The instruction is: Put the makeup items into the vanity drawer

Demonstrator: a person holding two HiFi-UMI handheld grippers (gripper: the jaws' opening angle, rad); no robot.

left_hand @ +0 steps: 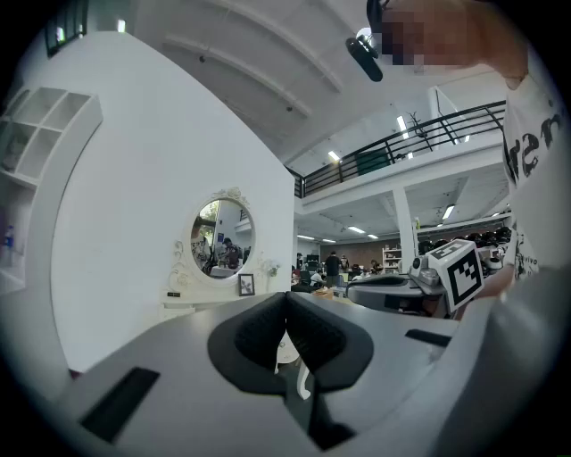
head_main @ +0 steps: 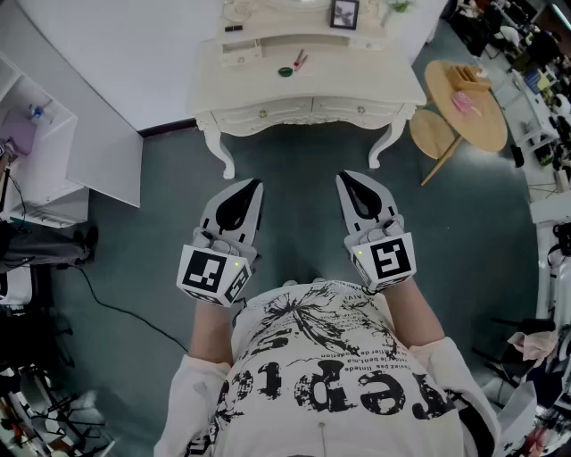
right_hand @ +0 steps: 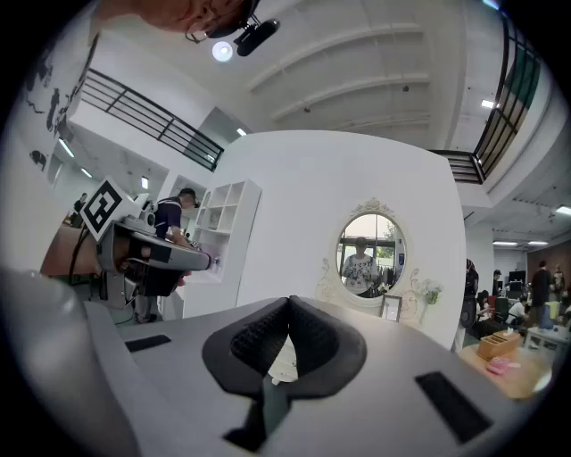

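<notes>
A cream vanity (head_main: 308,85) stands against the white wall ahead, its two front drawers (head_main: 312,111) closed. On its top lie a small green round item (head_main: 285,71) and a red-handled item (head_main: 299,60). My left gripper (head_main: 253,184) and right gripper (head_main: 343,178) hang side by side over the floor, well short of the vanity. Both are shut with nothing between the jaws. In the left gripper view the jaw tips (left_hand: 285,294) meet, with the oval mirror (left_hand: 221,237) beyond. In the right gripper view the tips (right_hand: 288,301) also meet, below the mirror (right_hand: 371,252).
A round wooden side table (head_main: 466,103) with a pink item (head_main: 467,103) and a wooden box stands right of the vanity, a stool (head_main: 434,134) beside it. White shelving (head_main: 36,152) is at the left, and a cable (head_main: 116,303) runs over the floor. A framed picture (head_main: 344,13) sits on the vanity's upper shelf.
</notes>
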